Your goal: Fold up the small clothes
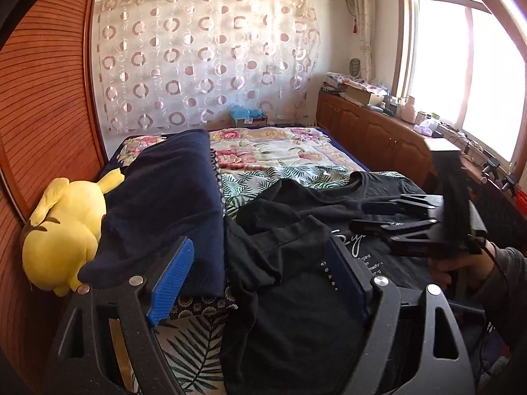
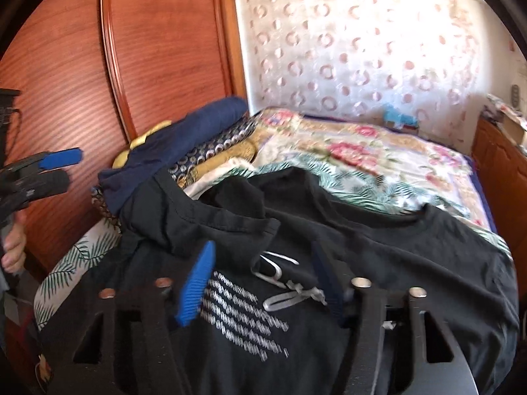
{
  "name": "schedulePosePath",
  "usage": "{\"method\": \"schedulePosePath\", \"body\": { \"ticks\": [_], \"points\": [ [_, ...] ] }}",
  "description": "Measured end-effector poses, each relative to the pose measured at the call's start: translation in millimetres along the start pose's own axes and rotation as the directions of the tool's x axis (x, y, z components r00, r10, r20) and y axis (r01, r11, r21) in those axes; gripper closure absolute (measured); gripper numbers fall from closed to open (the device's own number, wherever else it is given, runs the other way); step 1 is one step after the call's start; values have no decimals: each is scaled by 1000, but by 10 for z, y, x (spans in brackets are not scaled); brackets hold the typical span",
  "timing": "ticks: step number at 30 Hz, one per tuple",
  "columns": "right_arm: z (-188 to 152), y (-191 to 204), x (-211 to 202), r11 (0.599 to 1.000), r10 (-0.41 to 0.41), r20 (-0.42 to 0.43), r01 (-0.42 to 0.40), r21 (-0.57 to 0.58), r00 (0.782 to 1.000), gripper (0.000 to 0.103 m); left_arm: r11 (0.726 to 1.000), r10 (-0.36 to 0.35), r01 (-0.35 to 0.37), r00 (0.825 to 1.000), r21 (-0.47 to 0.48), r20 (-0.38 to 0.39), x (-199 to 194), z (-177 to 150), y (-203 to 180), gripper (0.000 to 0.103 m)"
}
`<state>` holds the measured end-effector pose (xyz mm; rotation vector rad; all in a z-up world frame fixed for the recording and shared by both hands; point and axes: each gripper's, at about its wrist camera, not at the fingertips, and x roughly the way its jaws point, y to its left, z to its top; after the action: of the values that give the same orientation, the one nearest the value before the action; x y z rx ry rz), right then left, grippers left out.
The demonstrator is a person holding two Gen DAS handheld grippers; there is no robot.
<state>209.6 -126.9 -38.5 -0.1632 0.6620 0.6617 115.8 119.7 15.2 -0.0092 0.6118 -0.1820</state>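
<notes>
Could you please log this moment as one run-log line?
left claw: open, empty | right claw: open over black T-shirt | T-shirt: sleeve folded in, on floral bedspread

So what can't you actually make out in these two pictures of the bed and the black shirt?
- White print on the black T-shirt: blurred in the right wrist view, partly covered by a fold and the right gripper; unreadable.
- Yellow plush toy: face turned away in the left wrist view, mostly hidden behind the folded navy garment in the right.
- Clutter on the wooden cabinet: too small, washed out by window glare.
- Shirt's near hem: cut off by the bottom edge.
</notes>
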Motion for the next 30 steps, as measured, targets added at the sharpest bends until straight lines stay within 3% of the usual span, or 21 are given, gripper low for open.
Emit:
{"method": "schedulePosePath", "body": {
  "ticks": [5, 7, 9, 12, 15, 19, 25, 30],
  "points": [
    [83, -92, 515, 1000, -10, -106, 12, 19, 994, 58, 1000, 10, -10, 1000, -18, -10, 5, -99, 71, 21],
    [103, -118, 641, 999, -18, -133, 21, 24, 991, 70, 1000, 12, -12, 1000, -21, -14, 2, -132, 96, 21],
    [121, -121, 762, 1000, -26, -171, 27, 5, 985, 93, 1000, 12, -12, 1000, -21, -16, -2, -162, 119, 21],
    [151, -157, 710, 1000, -7, -145, 6, -10, 989, 100, 1000, 16, -17, 1000, -26, -20, 5, -187, 155, 21],
    [217, -220, 437, 1000, 4, -72, -4, -6, 997, 101, 999, 23, -24, 999, -30, -23, 16, -192, 163, 21],
    [193, -386, 75, 998, -46, 7, 46, -31, 999, 101, 999, 24, -25, 999, -32, -23, 45, -202, 145, 21],
    [-167, -672, -52, 993, -119, -55, 118, -23, 991, 101, 999, -1, -1, 999, -45, -41, 203, -209, 54, 21],
    [-434, -855, -213, 992, -128, -80, 128, -9, 989, 99, 999, -17, 15, 998, -32, -60, 390, -180, -63, 21]
  ]
}}
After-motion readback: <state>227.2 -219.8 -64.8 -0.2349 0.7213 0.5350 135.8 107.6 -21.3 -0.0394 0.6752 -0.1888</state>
